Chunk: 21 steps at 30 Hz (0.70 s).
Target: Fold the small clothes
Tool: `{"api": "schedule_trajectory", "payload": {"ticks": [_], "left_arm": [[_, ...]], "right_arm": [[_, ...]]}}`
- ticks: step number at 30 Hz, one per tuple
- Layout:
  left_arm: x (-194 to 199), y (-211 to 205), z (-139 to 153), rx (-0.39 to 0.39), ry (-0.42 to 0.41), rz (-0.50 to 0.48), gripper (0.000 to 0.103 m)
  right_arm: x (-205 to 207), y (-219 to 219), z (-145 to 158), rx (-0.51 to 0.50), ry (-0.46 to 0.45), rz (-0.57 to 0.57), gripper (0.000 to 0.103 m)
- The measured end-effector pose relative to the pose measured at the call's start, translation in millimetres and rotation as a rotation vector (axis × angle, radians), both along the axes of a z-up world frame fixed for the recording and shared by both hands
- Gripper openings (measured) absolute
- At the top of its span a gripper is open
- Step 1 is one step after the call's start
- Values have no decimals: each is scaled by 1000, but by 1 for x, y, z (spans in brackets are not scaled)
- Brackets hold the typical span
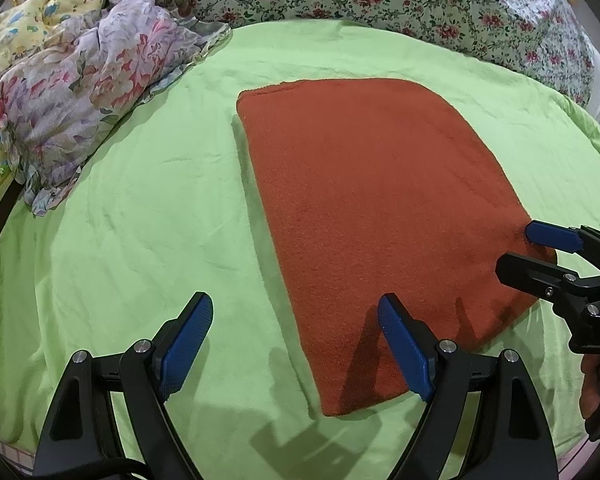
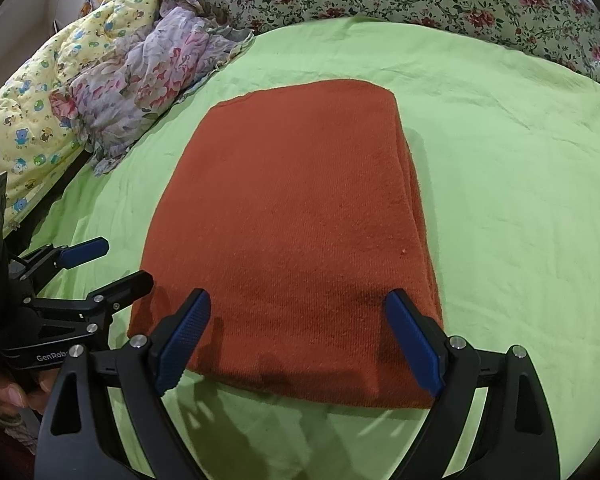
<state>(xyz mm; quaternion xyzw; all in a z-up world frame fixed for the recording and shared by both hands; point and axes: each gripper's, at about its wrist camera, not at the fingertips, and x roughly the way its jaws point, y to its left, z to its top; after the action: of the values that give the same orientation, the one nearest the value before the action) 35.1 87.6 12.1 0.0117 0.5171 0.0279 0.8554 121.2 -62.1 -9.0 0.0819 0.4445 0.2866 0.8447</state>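
Far left, a crumpled lilac floral cloth (image 1: 88,92) lies heaped on the lime-green bed sheet (image 1: 140,200), w/ a yellow cartoon-print quilt (image 2: 32,120) behind it. Left gripper (image 1: 296,344) hovers low over the sheet, jaws wide, nothing between them, at the near left corner of the folded rust-orange terry towel (image 1: 372,208). The towel lies flat mid-bed. Right gripper (image 2: 300,340) sits over its near edge, jaws wide apart, empty.
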Motion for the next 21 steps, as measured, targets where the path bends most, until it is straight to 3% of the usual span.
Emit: {"api": "schedule_trajectory", "payload": {"ticks": [21], "left_arm": [[3,2,-2,-2,14,0,85]], "right_arm": [[2,1,1,0,5,-3,91]]}}
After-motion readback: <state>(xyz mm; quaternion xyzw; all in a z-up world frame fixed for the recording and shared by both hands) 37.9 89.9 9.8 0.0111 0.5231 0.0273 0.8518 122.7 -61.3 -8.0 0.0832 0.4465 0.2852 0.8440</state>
